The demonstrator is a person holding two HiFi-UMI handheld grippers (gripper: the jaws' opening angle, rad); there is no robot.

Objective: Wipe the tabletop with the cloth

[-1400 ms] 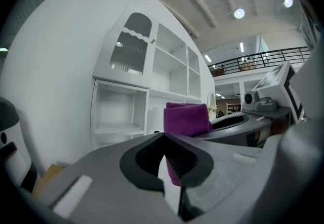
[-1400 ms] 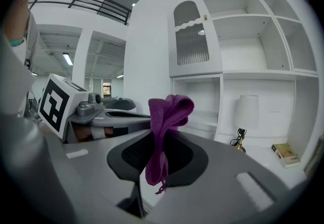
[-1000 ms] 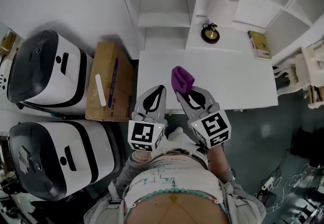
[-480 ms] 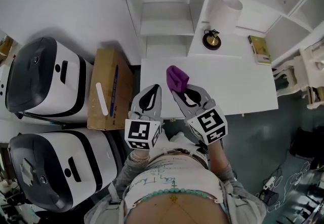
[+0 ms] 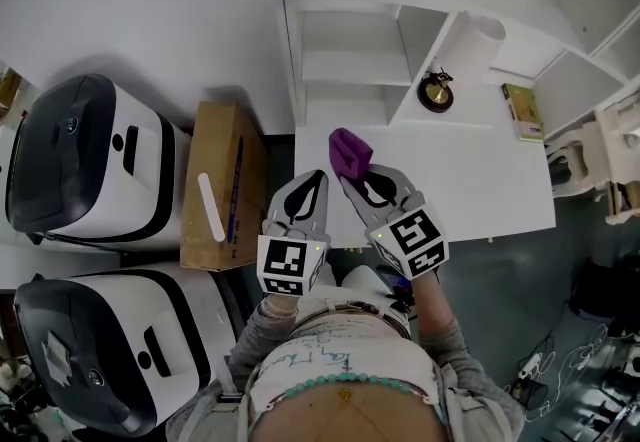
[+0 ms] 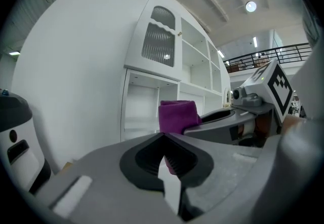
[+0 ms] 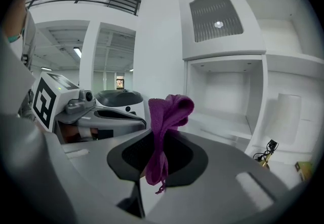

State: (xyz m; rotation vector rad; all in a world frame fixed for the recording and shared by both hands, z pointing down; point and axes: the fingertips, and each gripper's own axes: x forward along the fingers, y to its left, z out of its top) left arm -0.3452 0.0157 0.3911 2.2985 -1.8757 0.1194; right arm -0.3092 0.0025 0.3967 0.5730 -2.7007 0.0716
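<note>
Tabletop [image 5: 470,180]: white, smooth and rectangular. Its near edge is partly hidden behind the two grippers.
Shelf unit [image 5: 350,40]: white, with open box-shaped compartments, set along the table's far edge. Its top is cut off by the picture.
Machines: two rounded white-and-black housings are seen past the table's left edge, one [image 5: 85,165] farther and one [image 5: 110,350] nearer. The nearer one is cut off at the bottom corner.
Cardboard box [image 5: 222,185]: brown and closed, so its contents are hidden. It stands between the machines and the table's left edge, and a white strip [image 5: 212,213] lies on its lid.
White cylinder [image 5: 470,45]: it stands upright on the ledge behind the far edge. What it is cannot be made out.
Right gripper [image 5: 350,173]: the grey jaws are clamped on the cloth.
Left gripper [image 5: 318,173]: the jaws are brought together at the tips, with nothing held between them. It is just beside the right gripper.
Cloth [image 7: 164,116]: purple, soft knit, bunched into a fold above the right jaws with a frayed end hanging below. It is seen over the table's left part, nearer the far edge. Contact with the surface cannot be told.
Book [image 5: 522,110]: green, lying flat on the ledge near the far right corner.
Round object [image 5: 436,93]: dark and brass-coloured, too small to identify.
</note>
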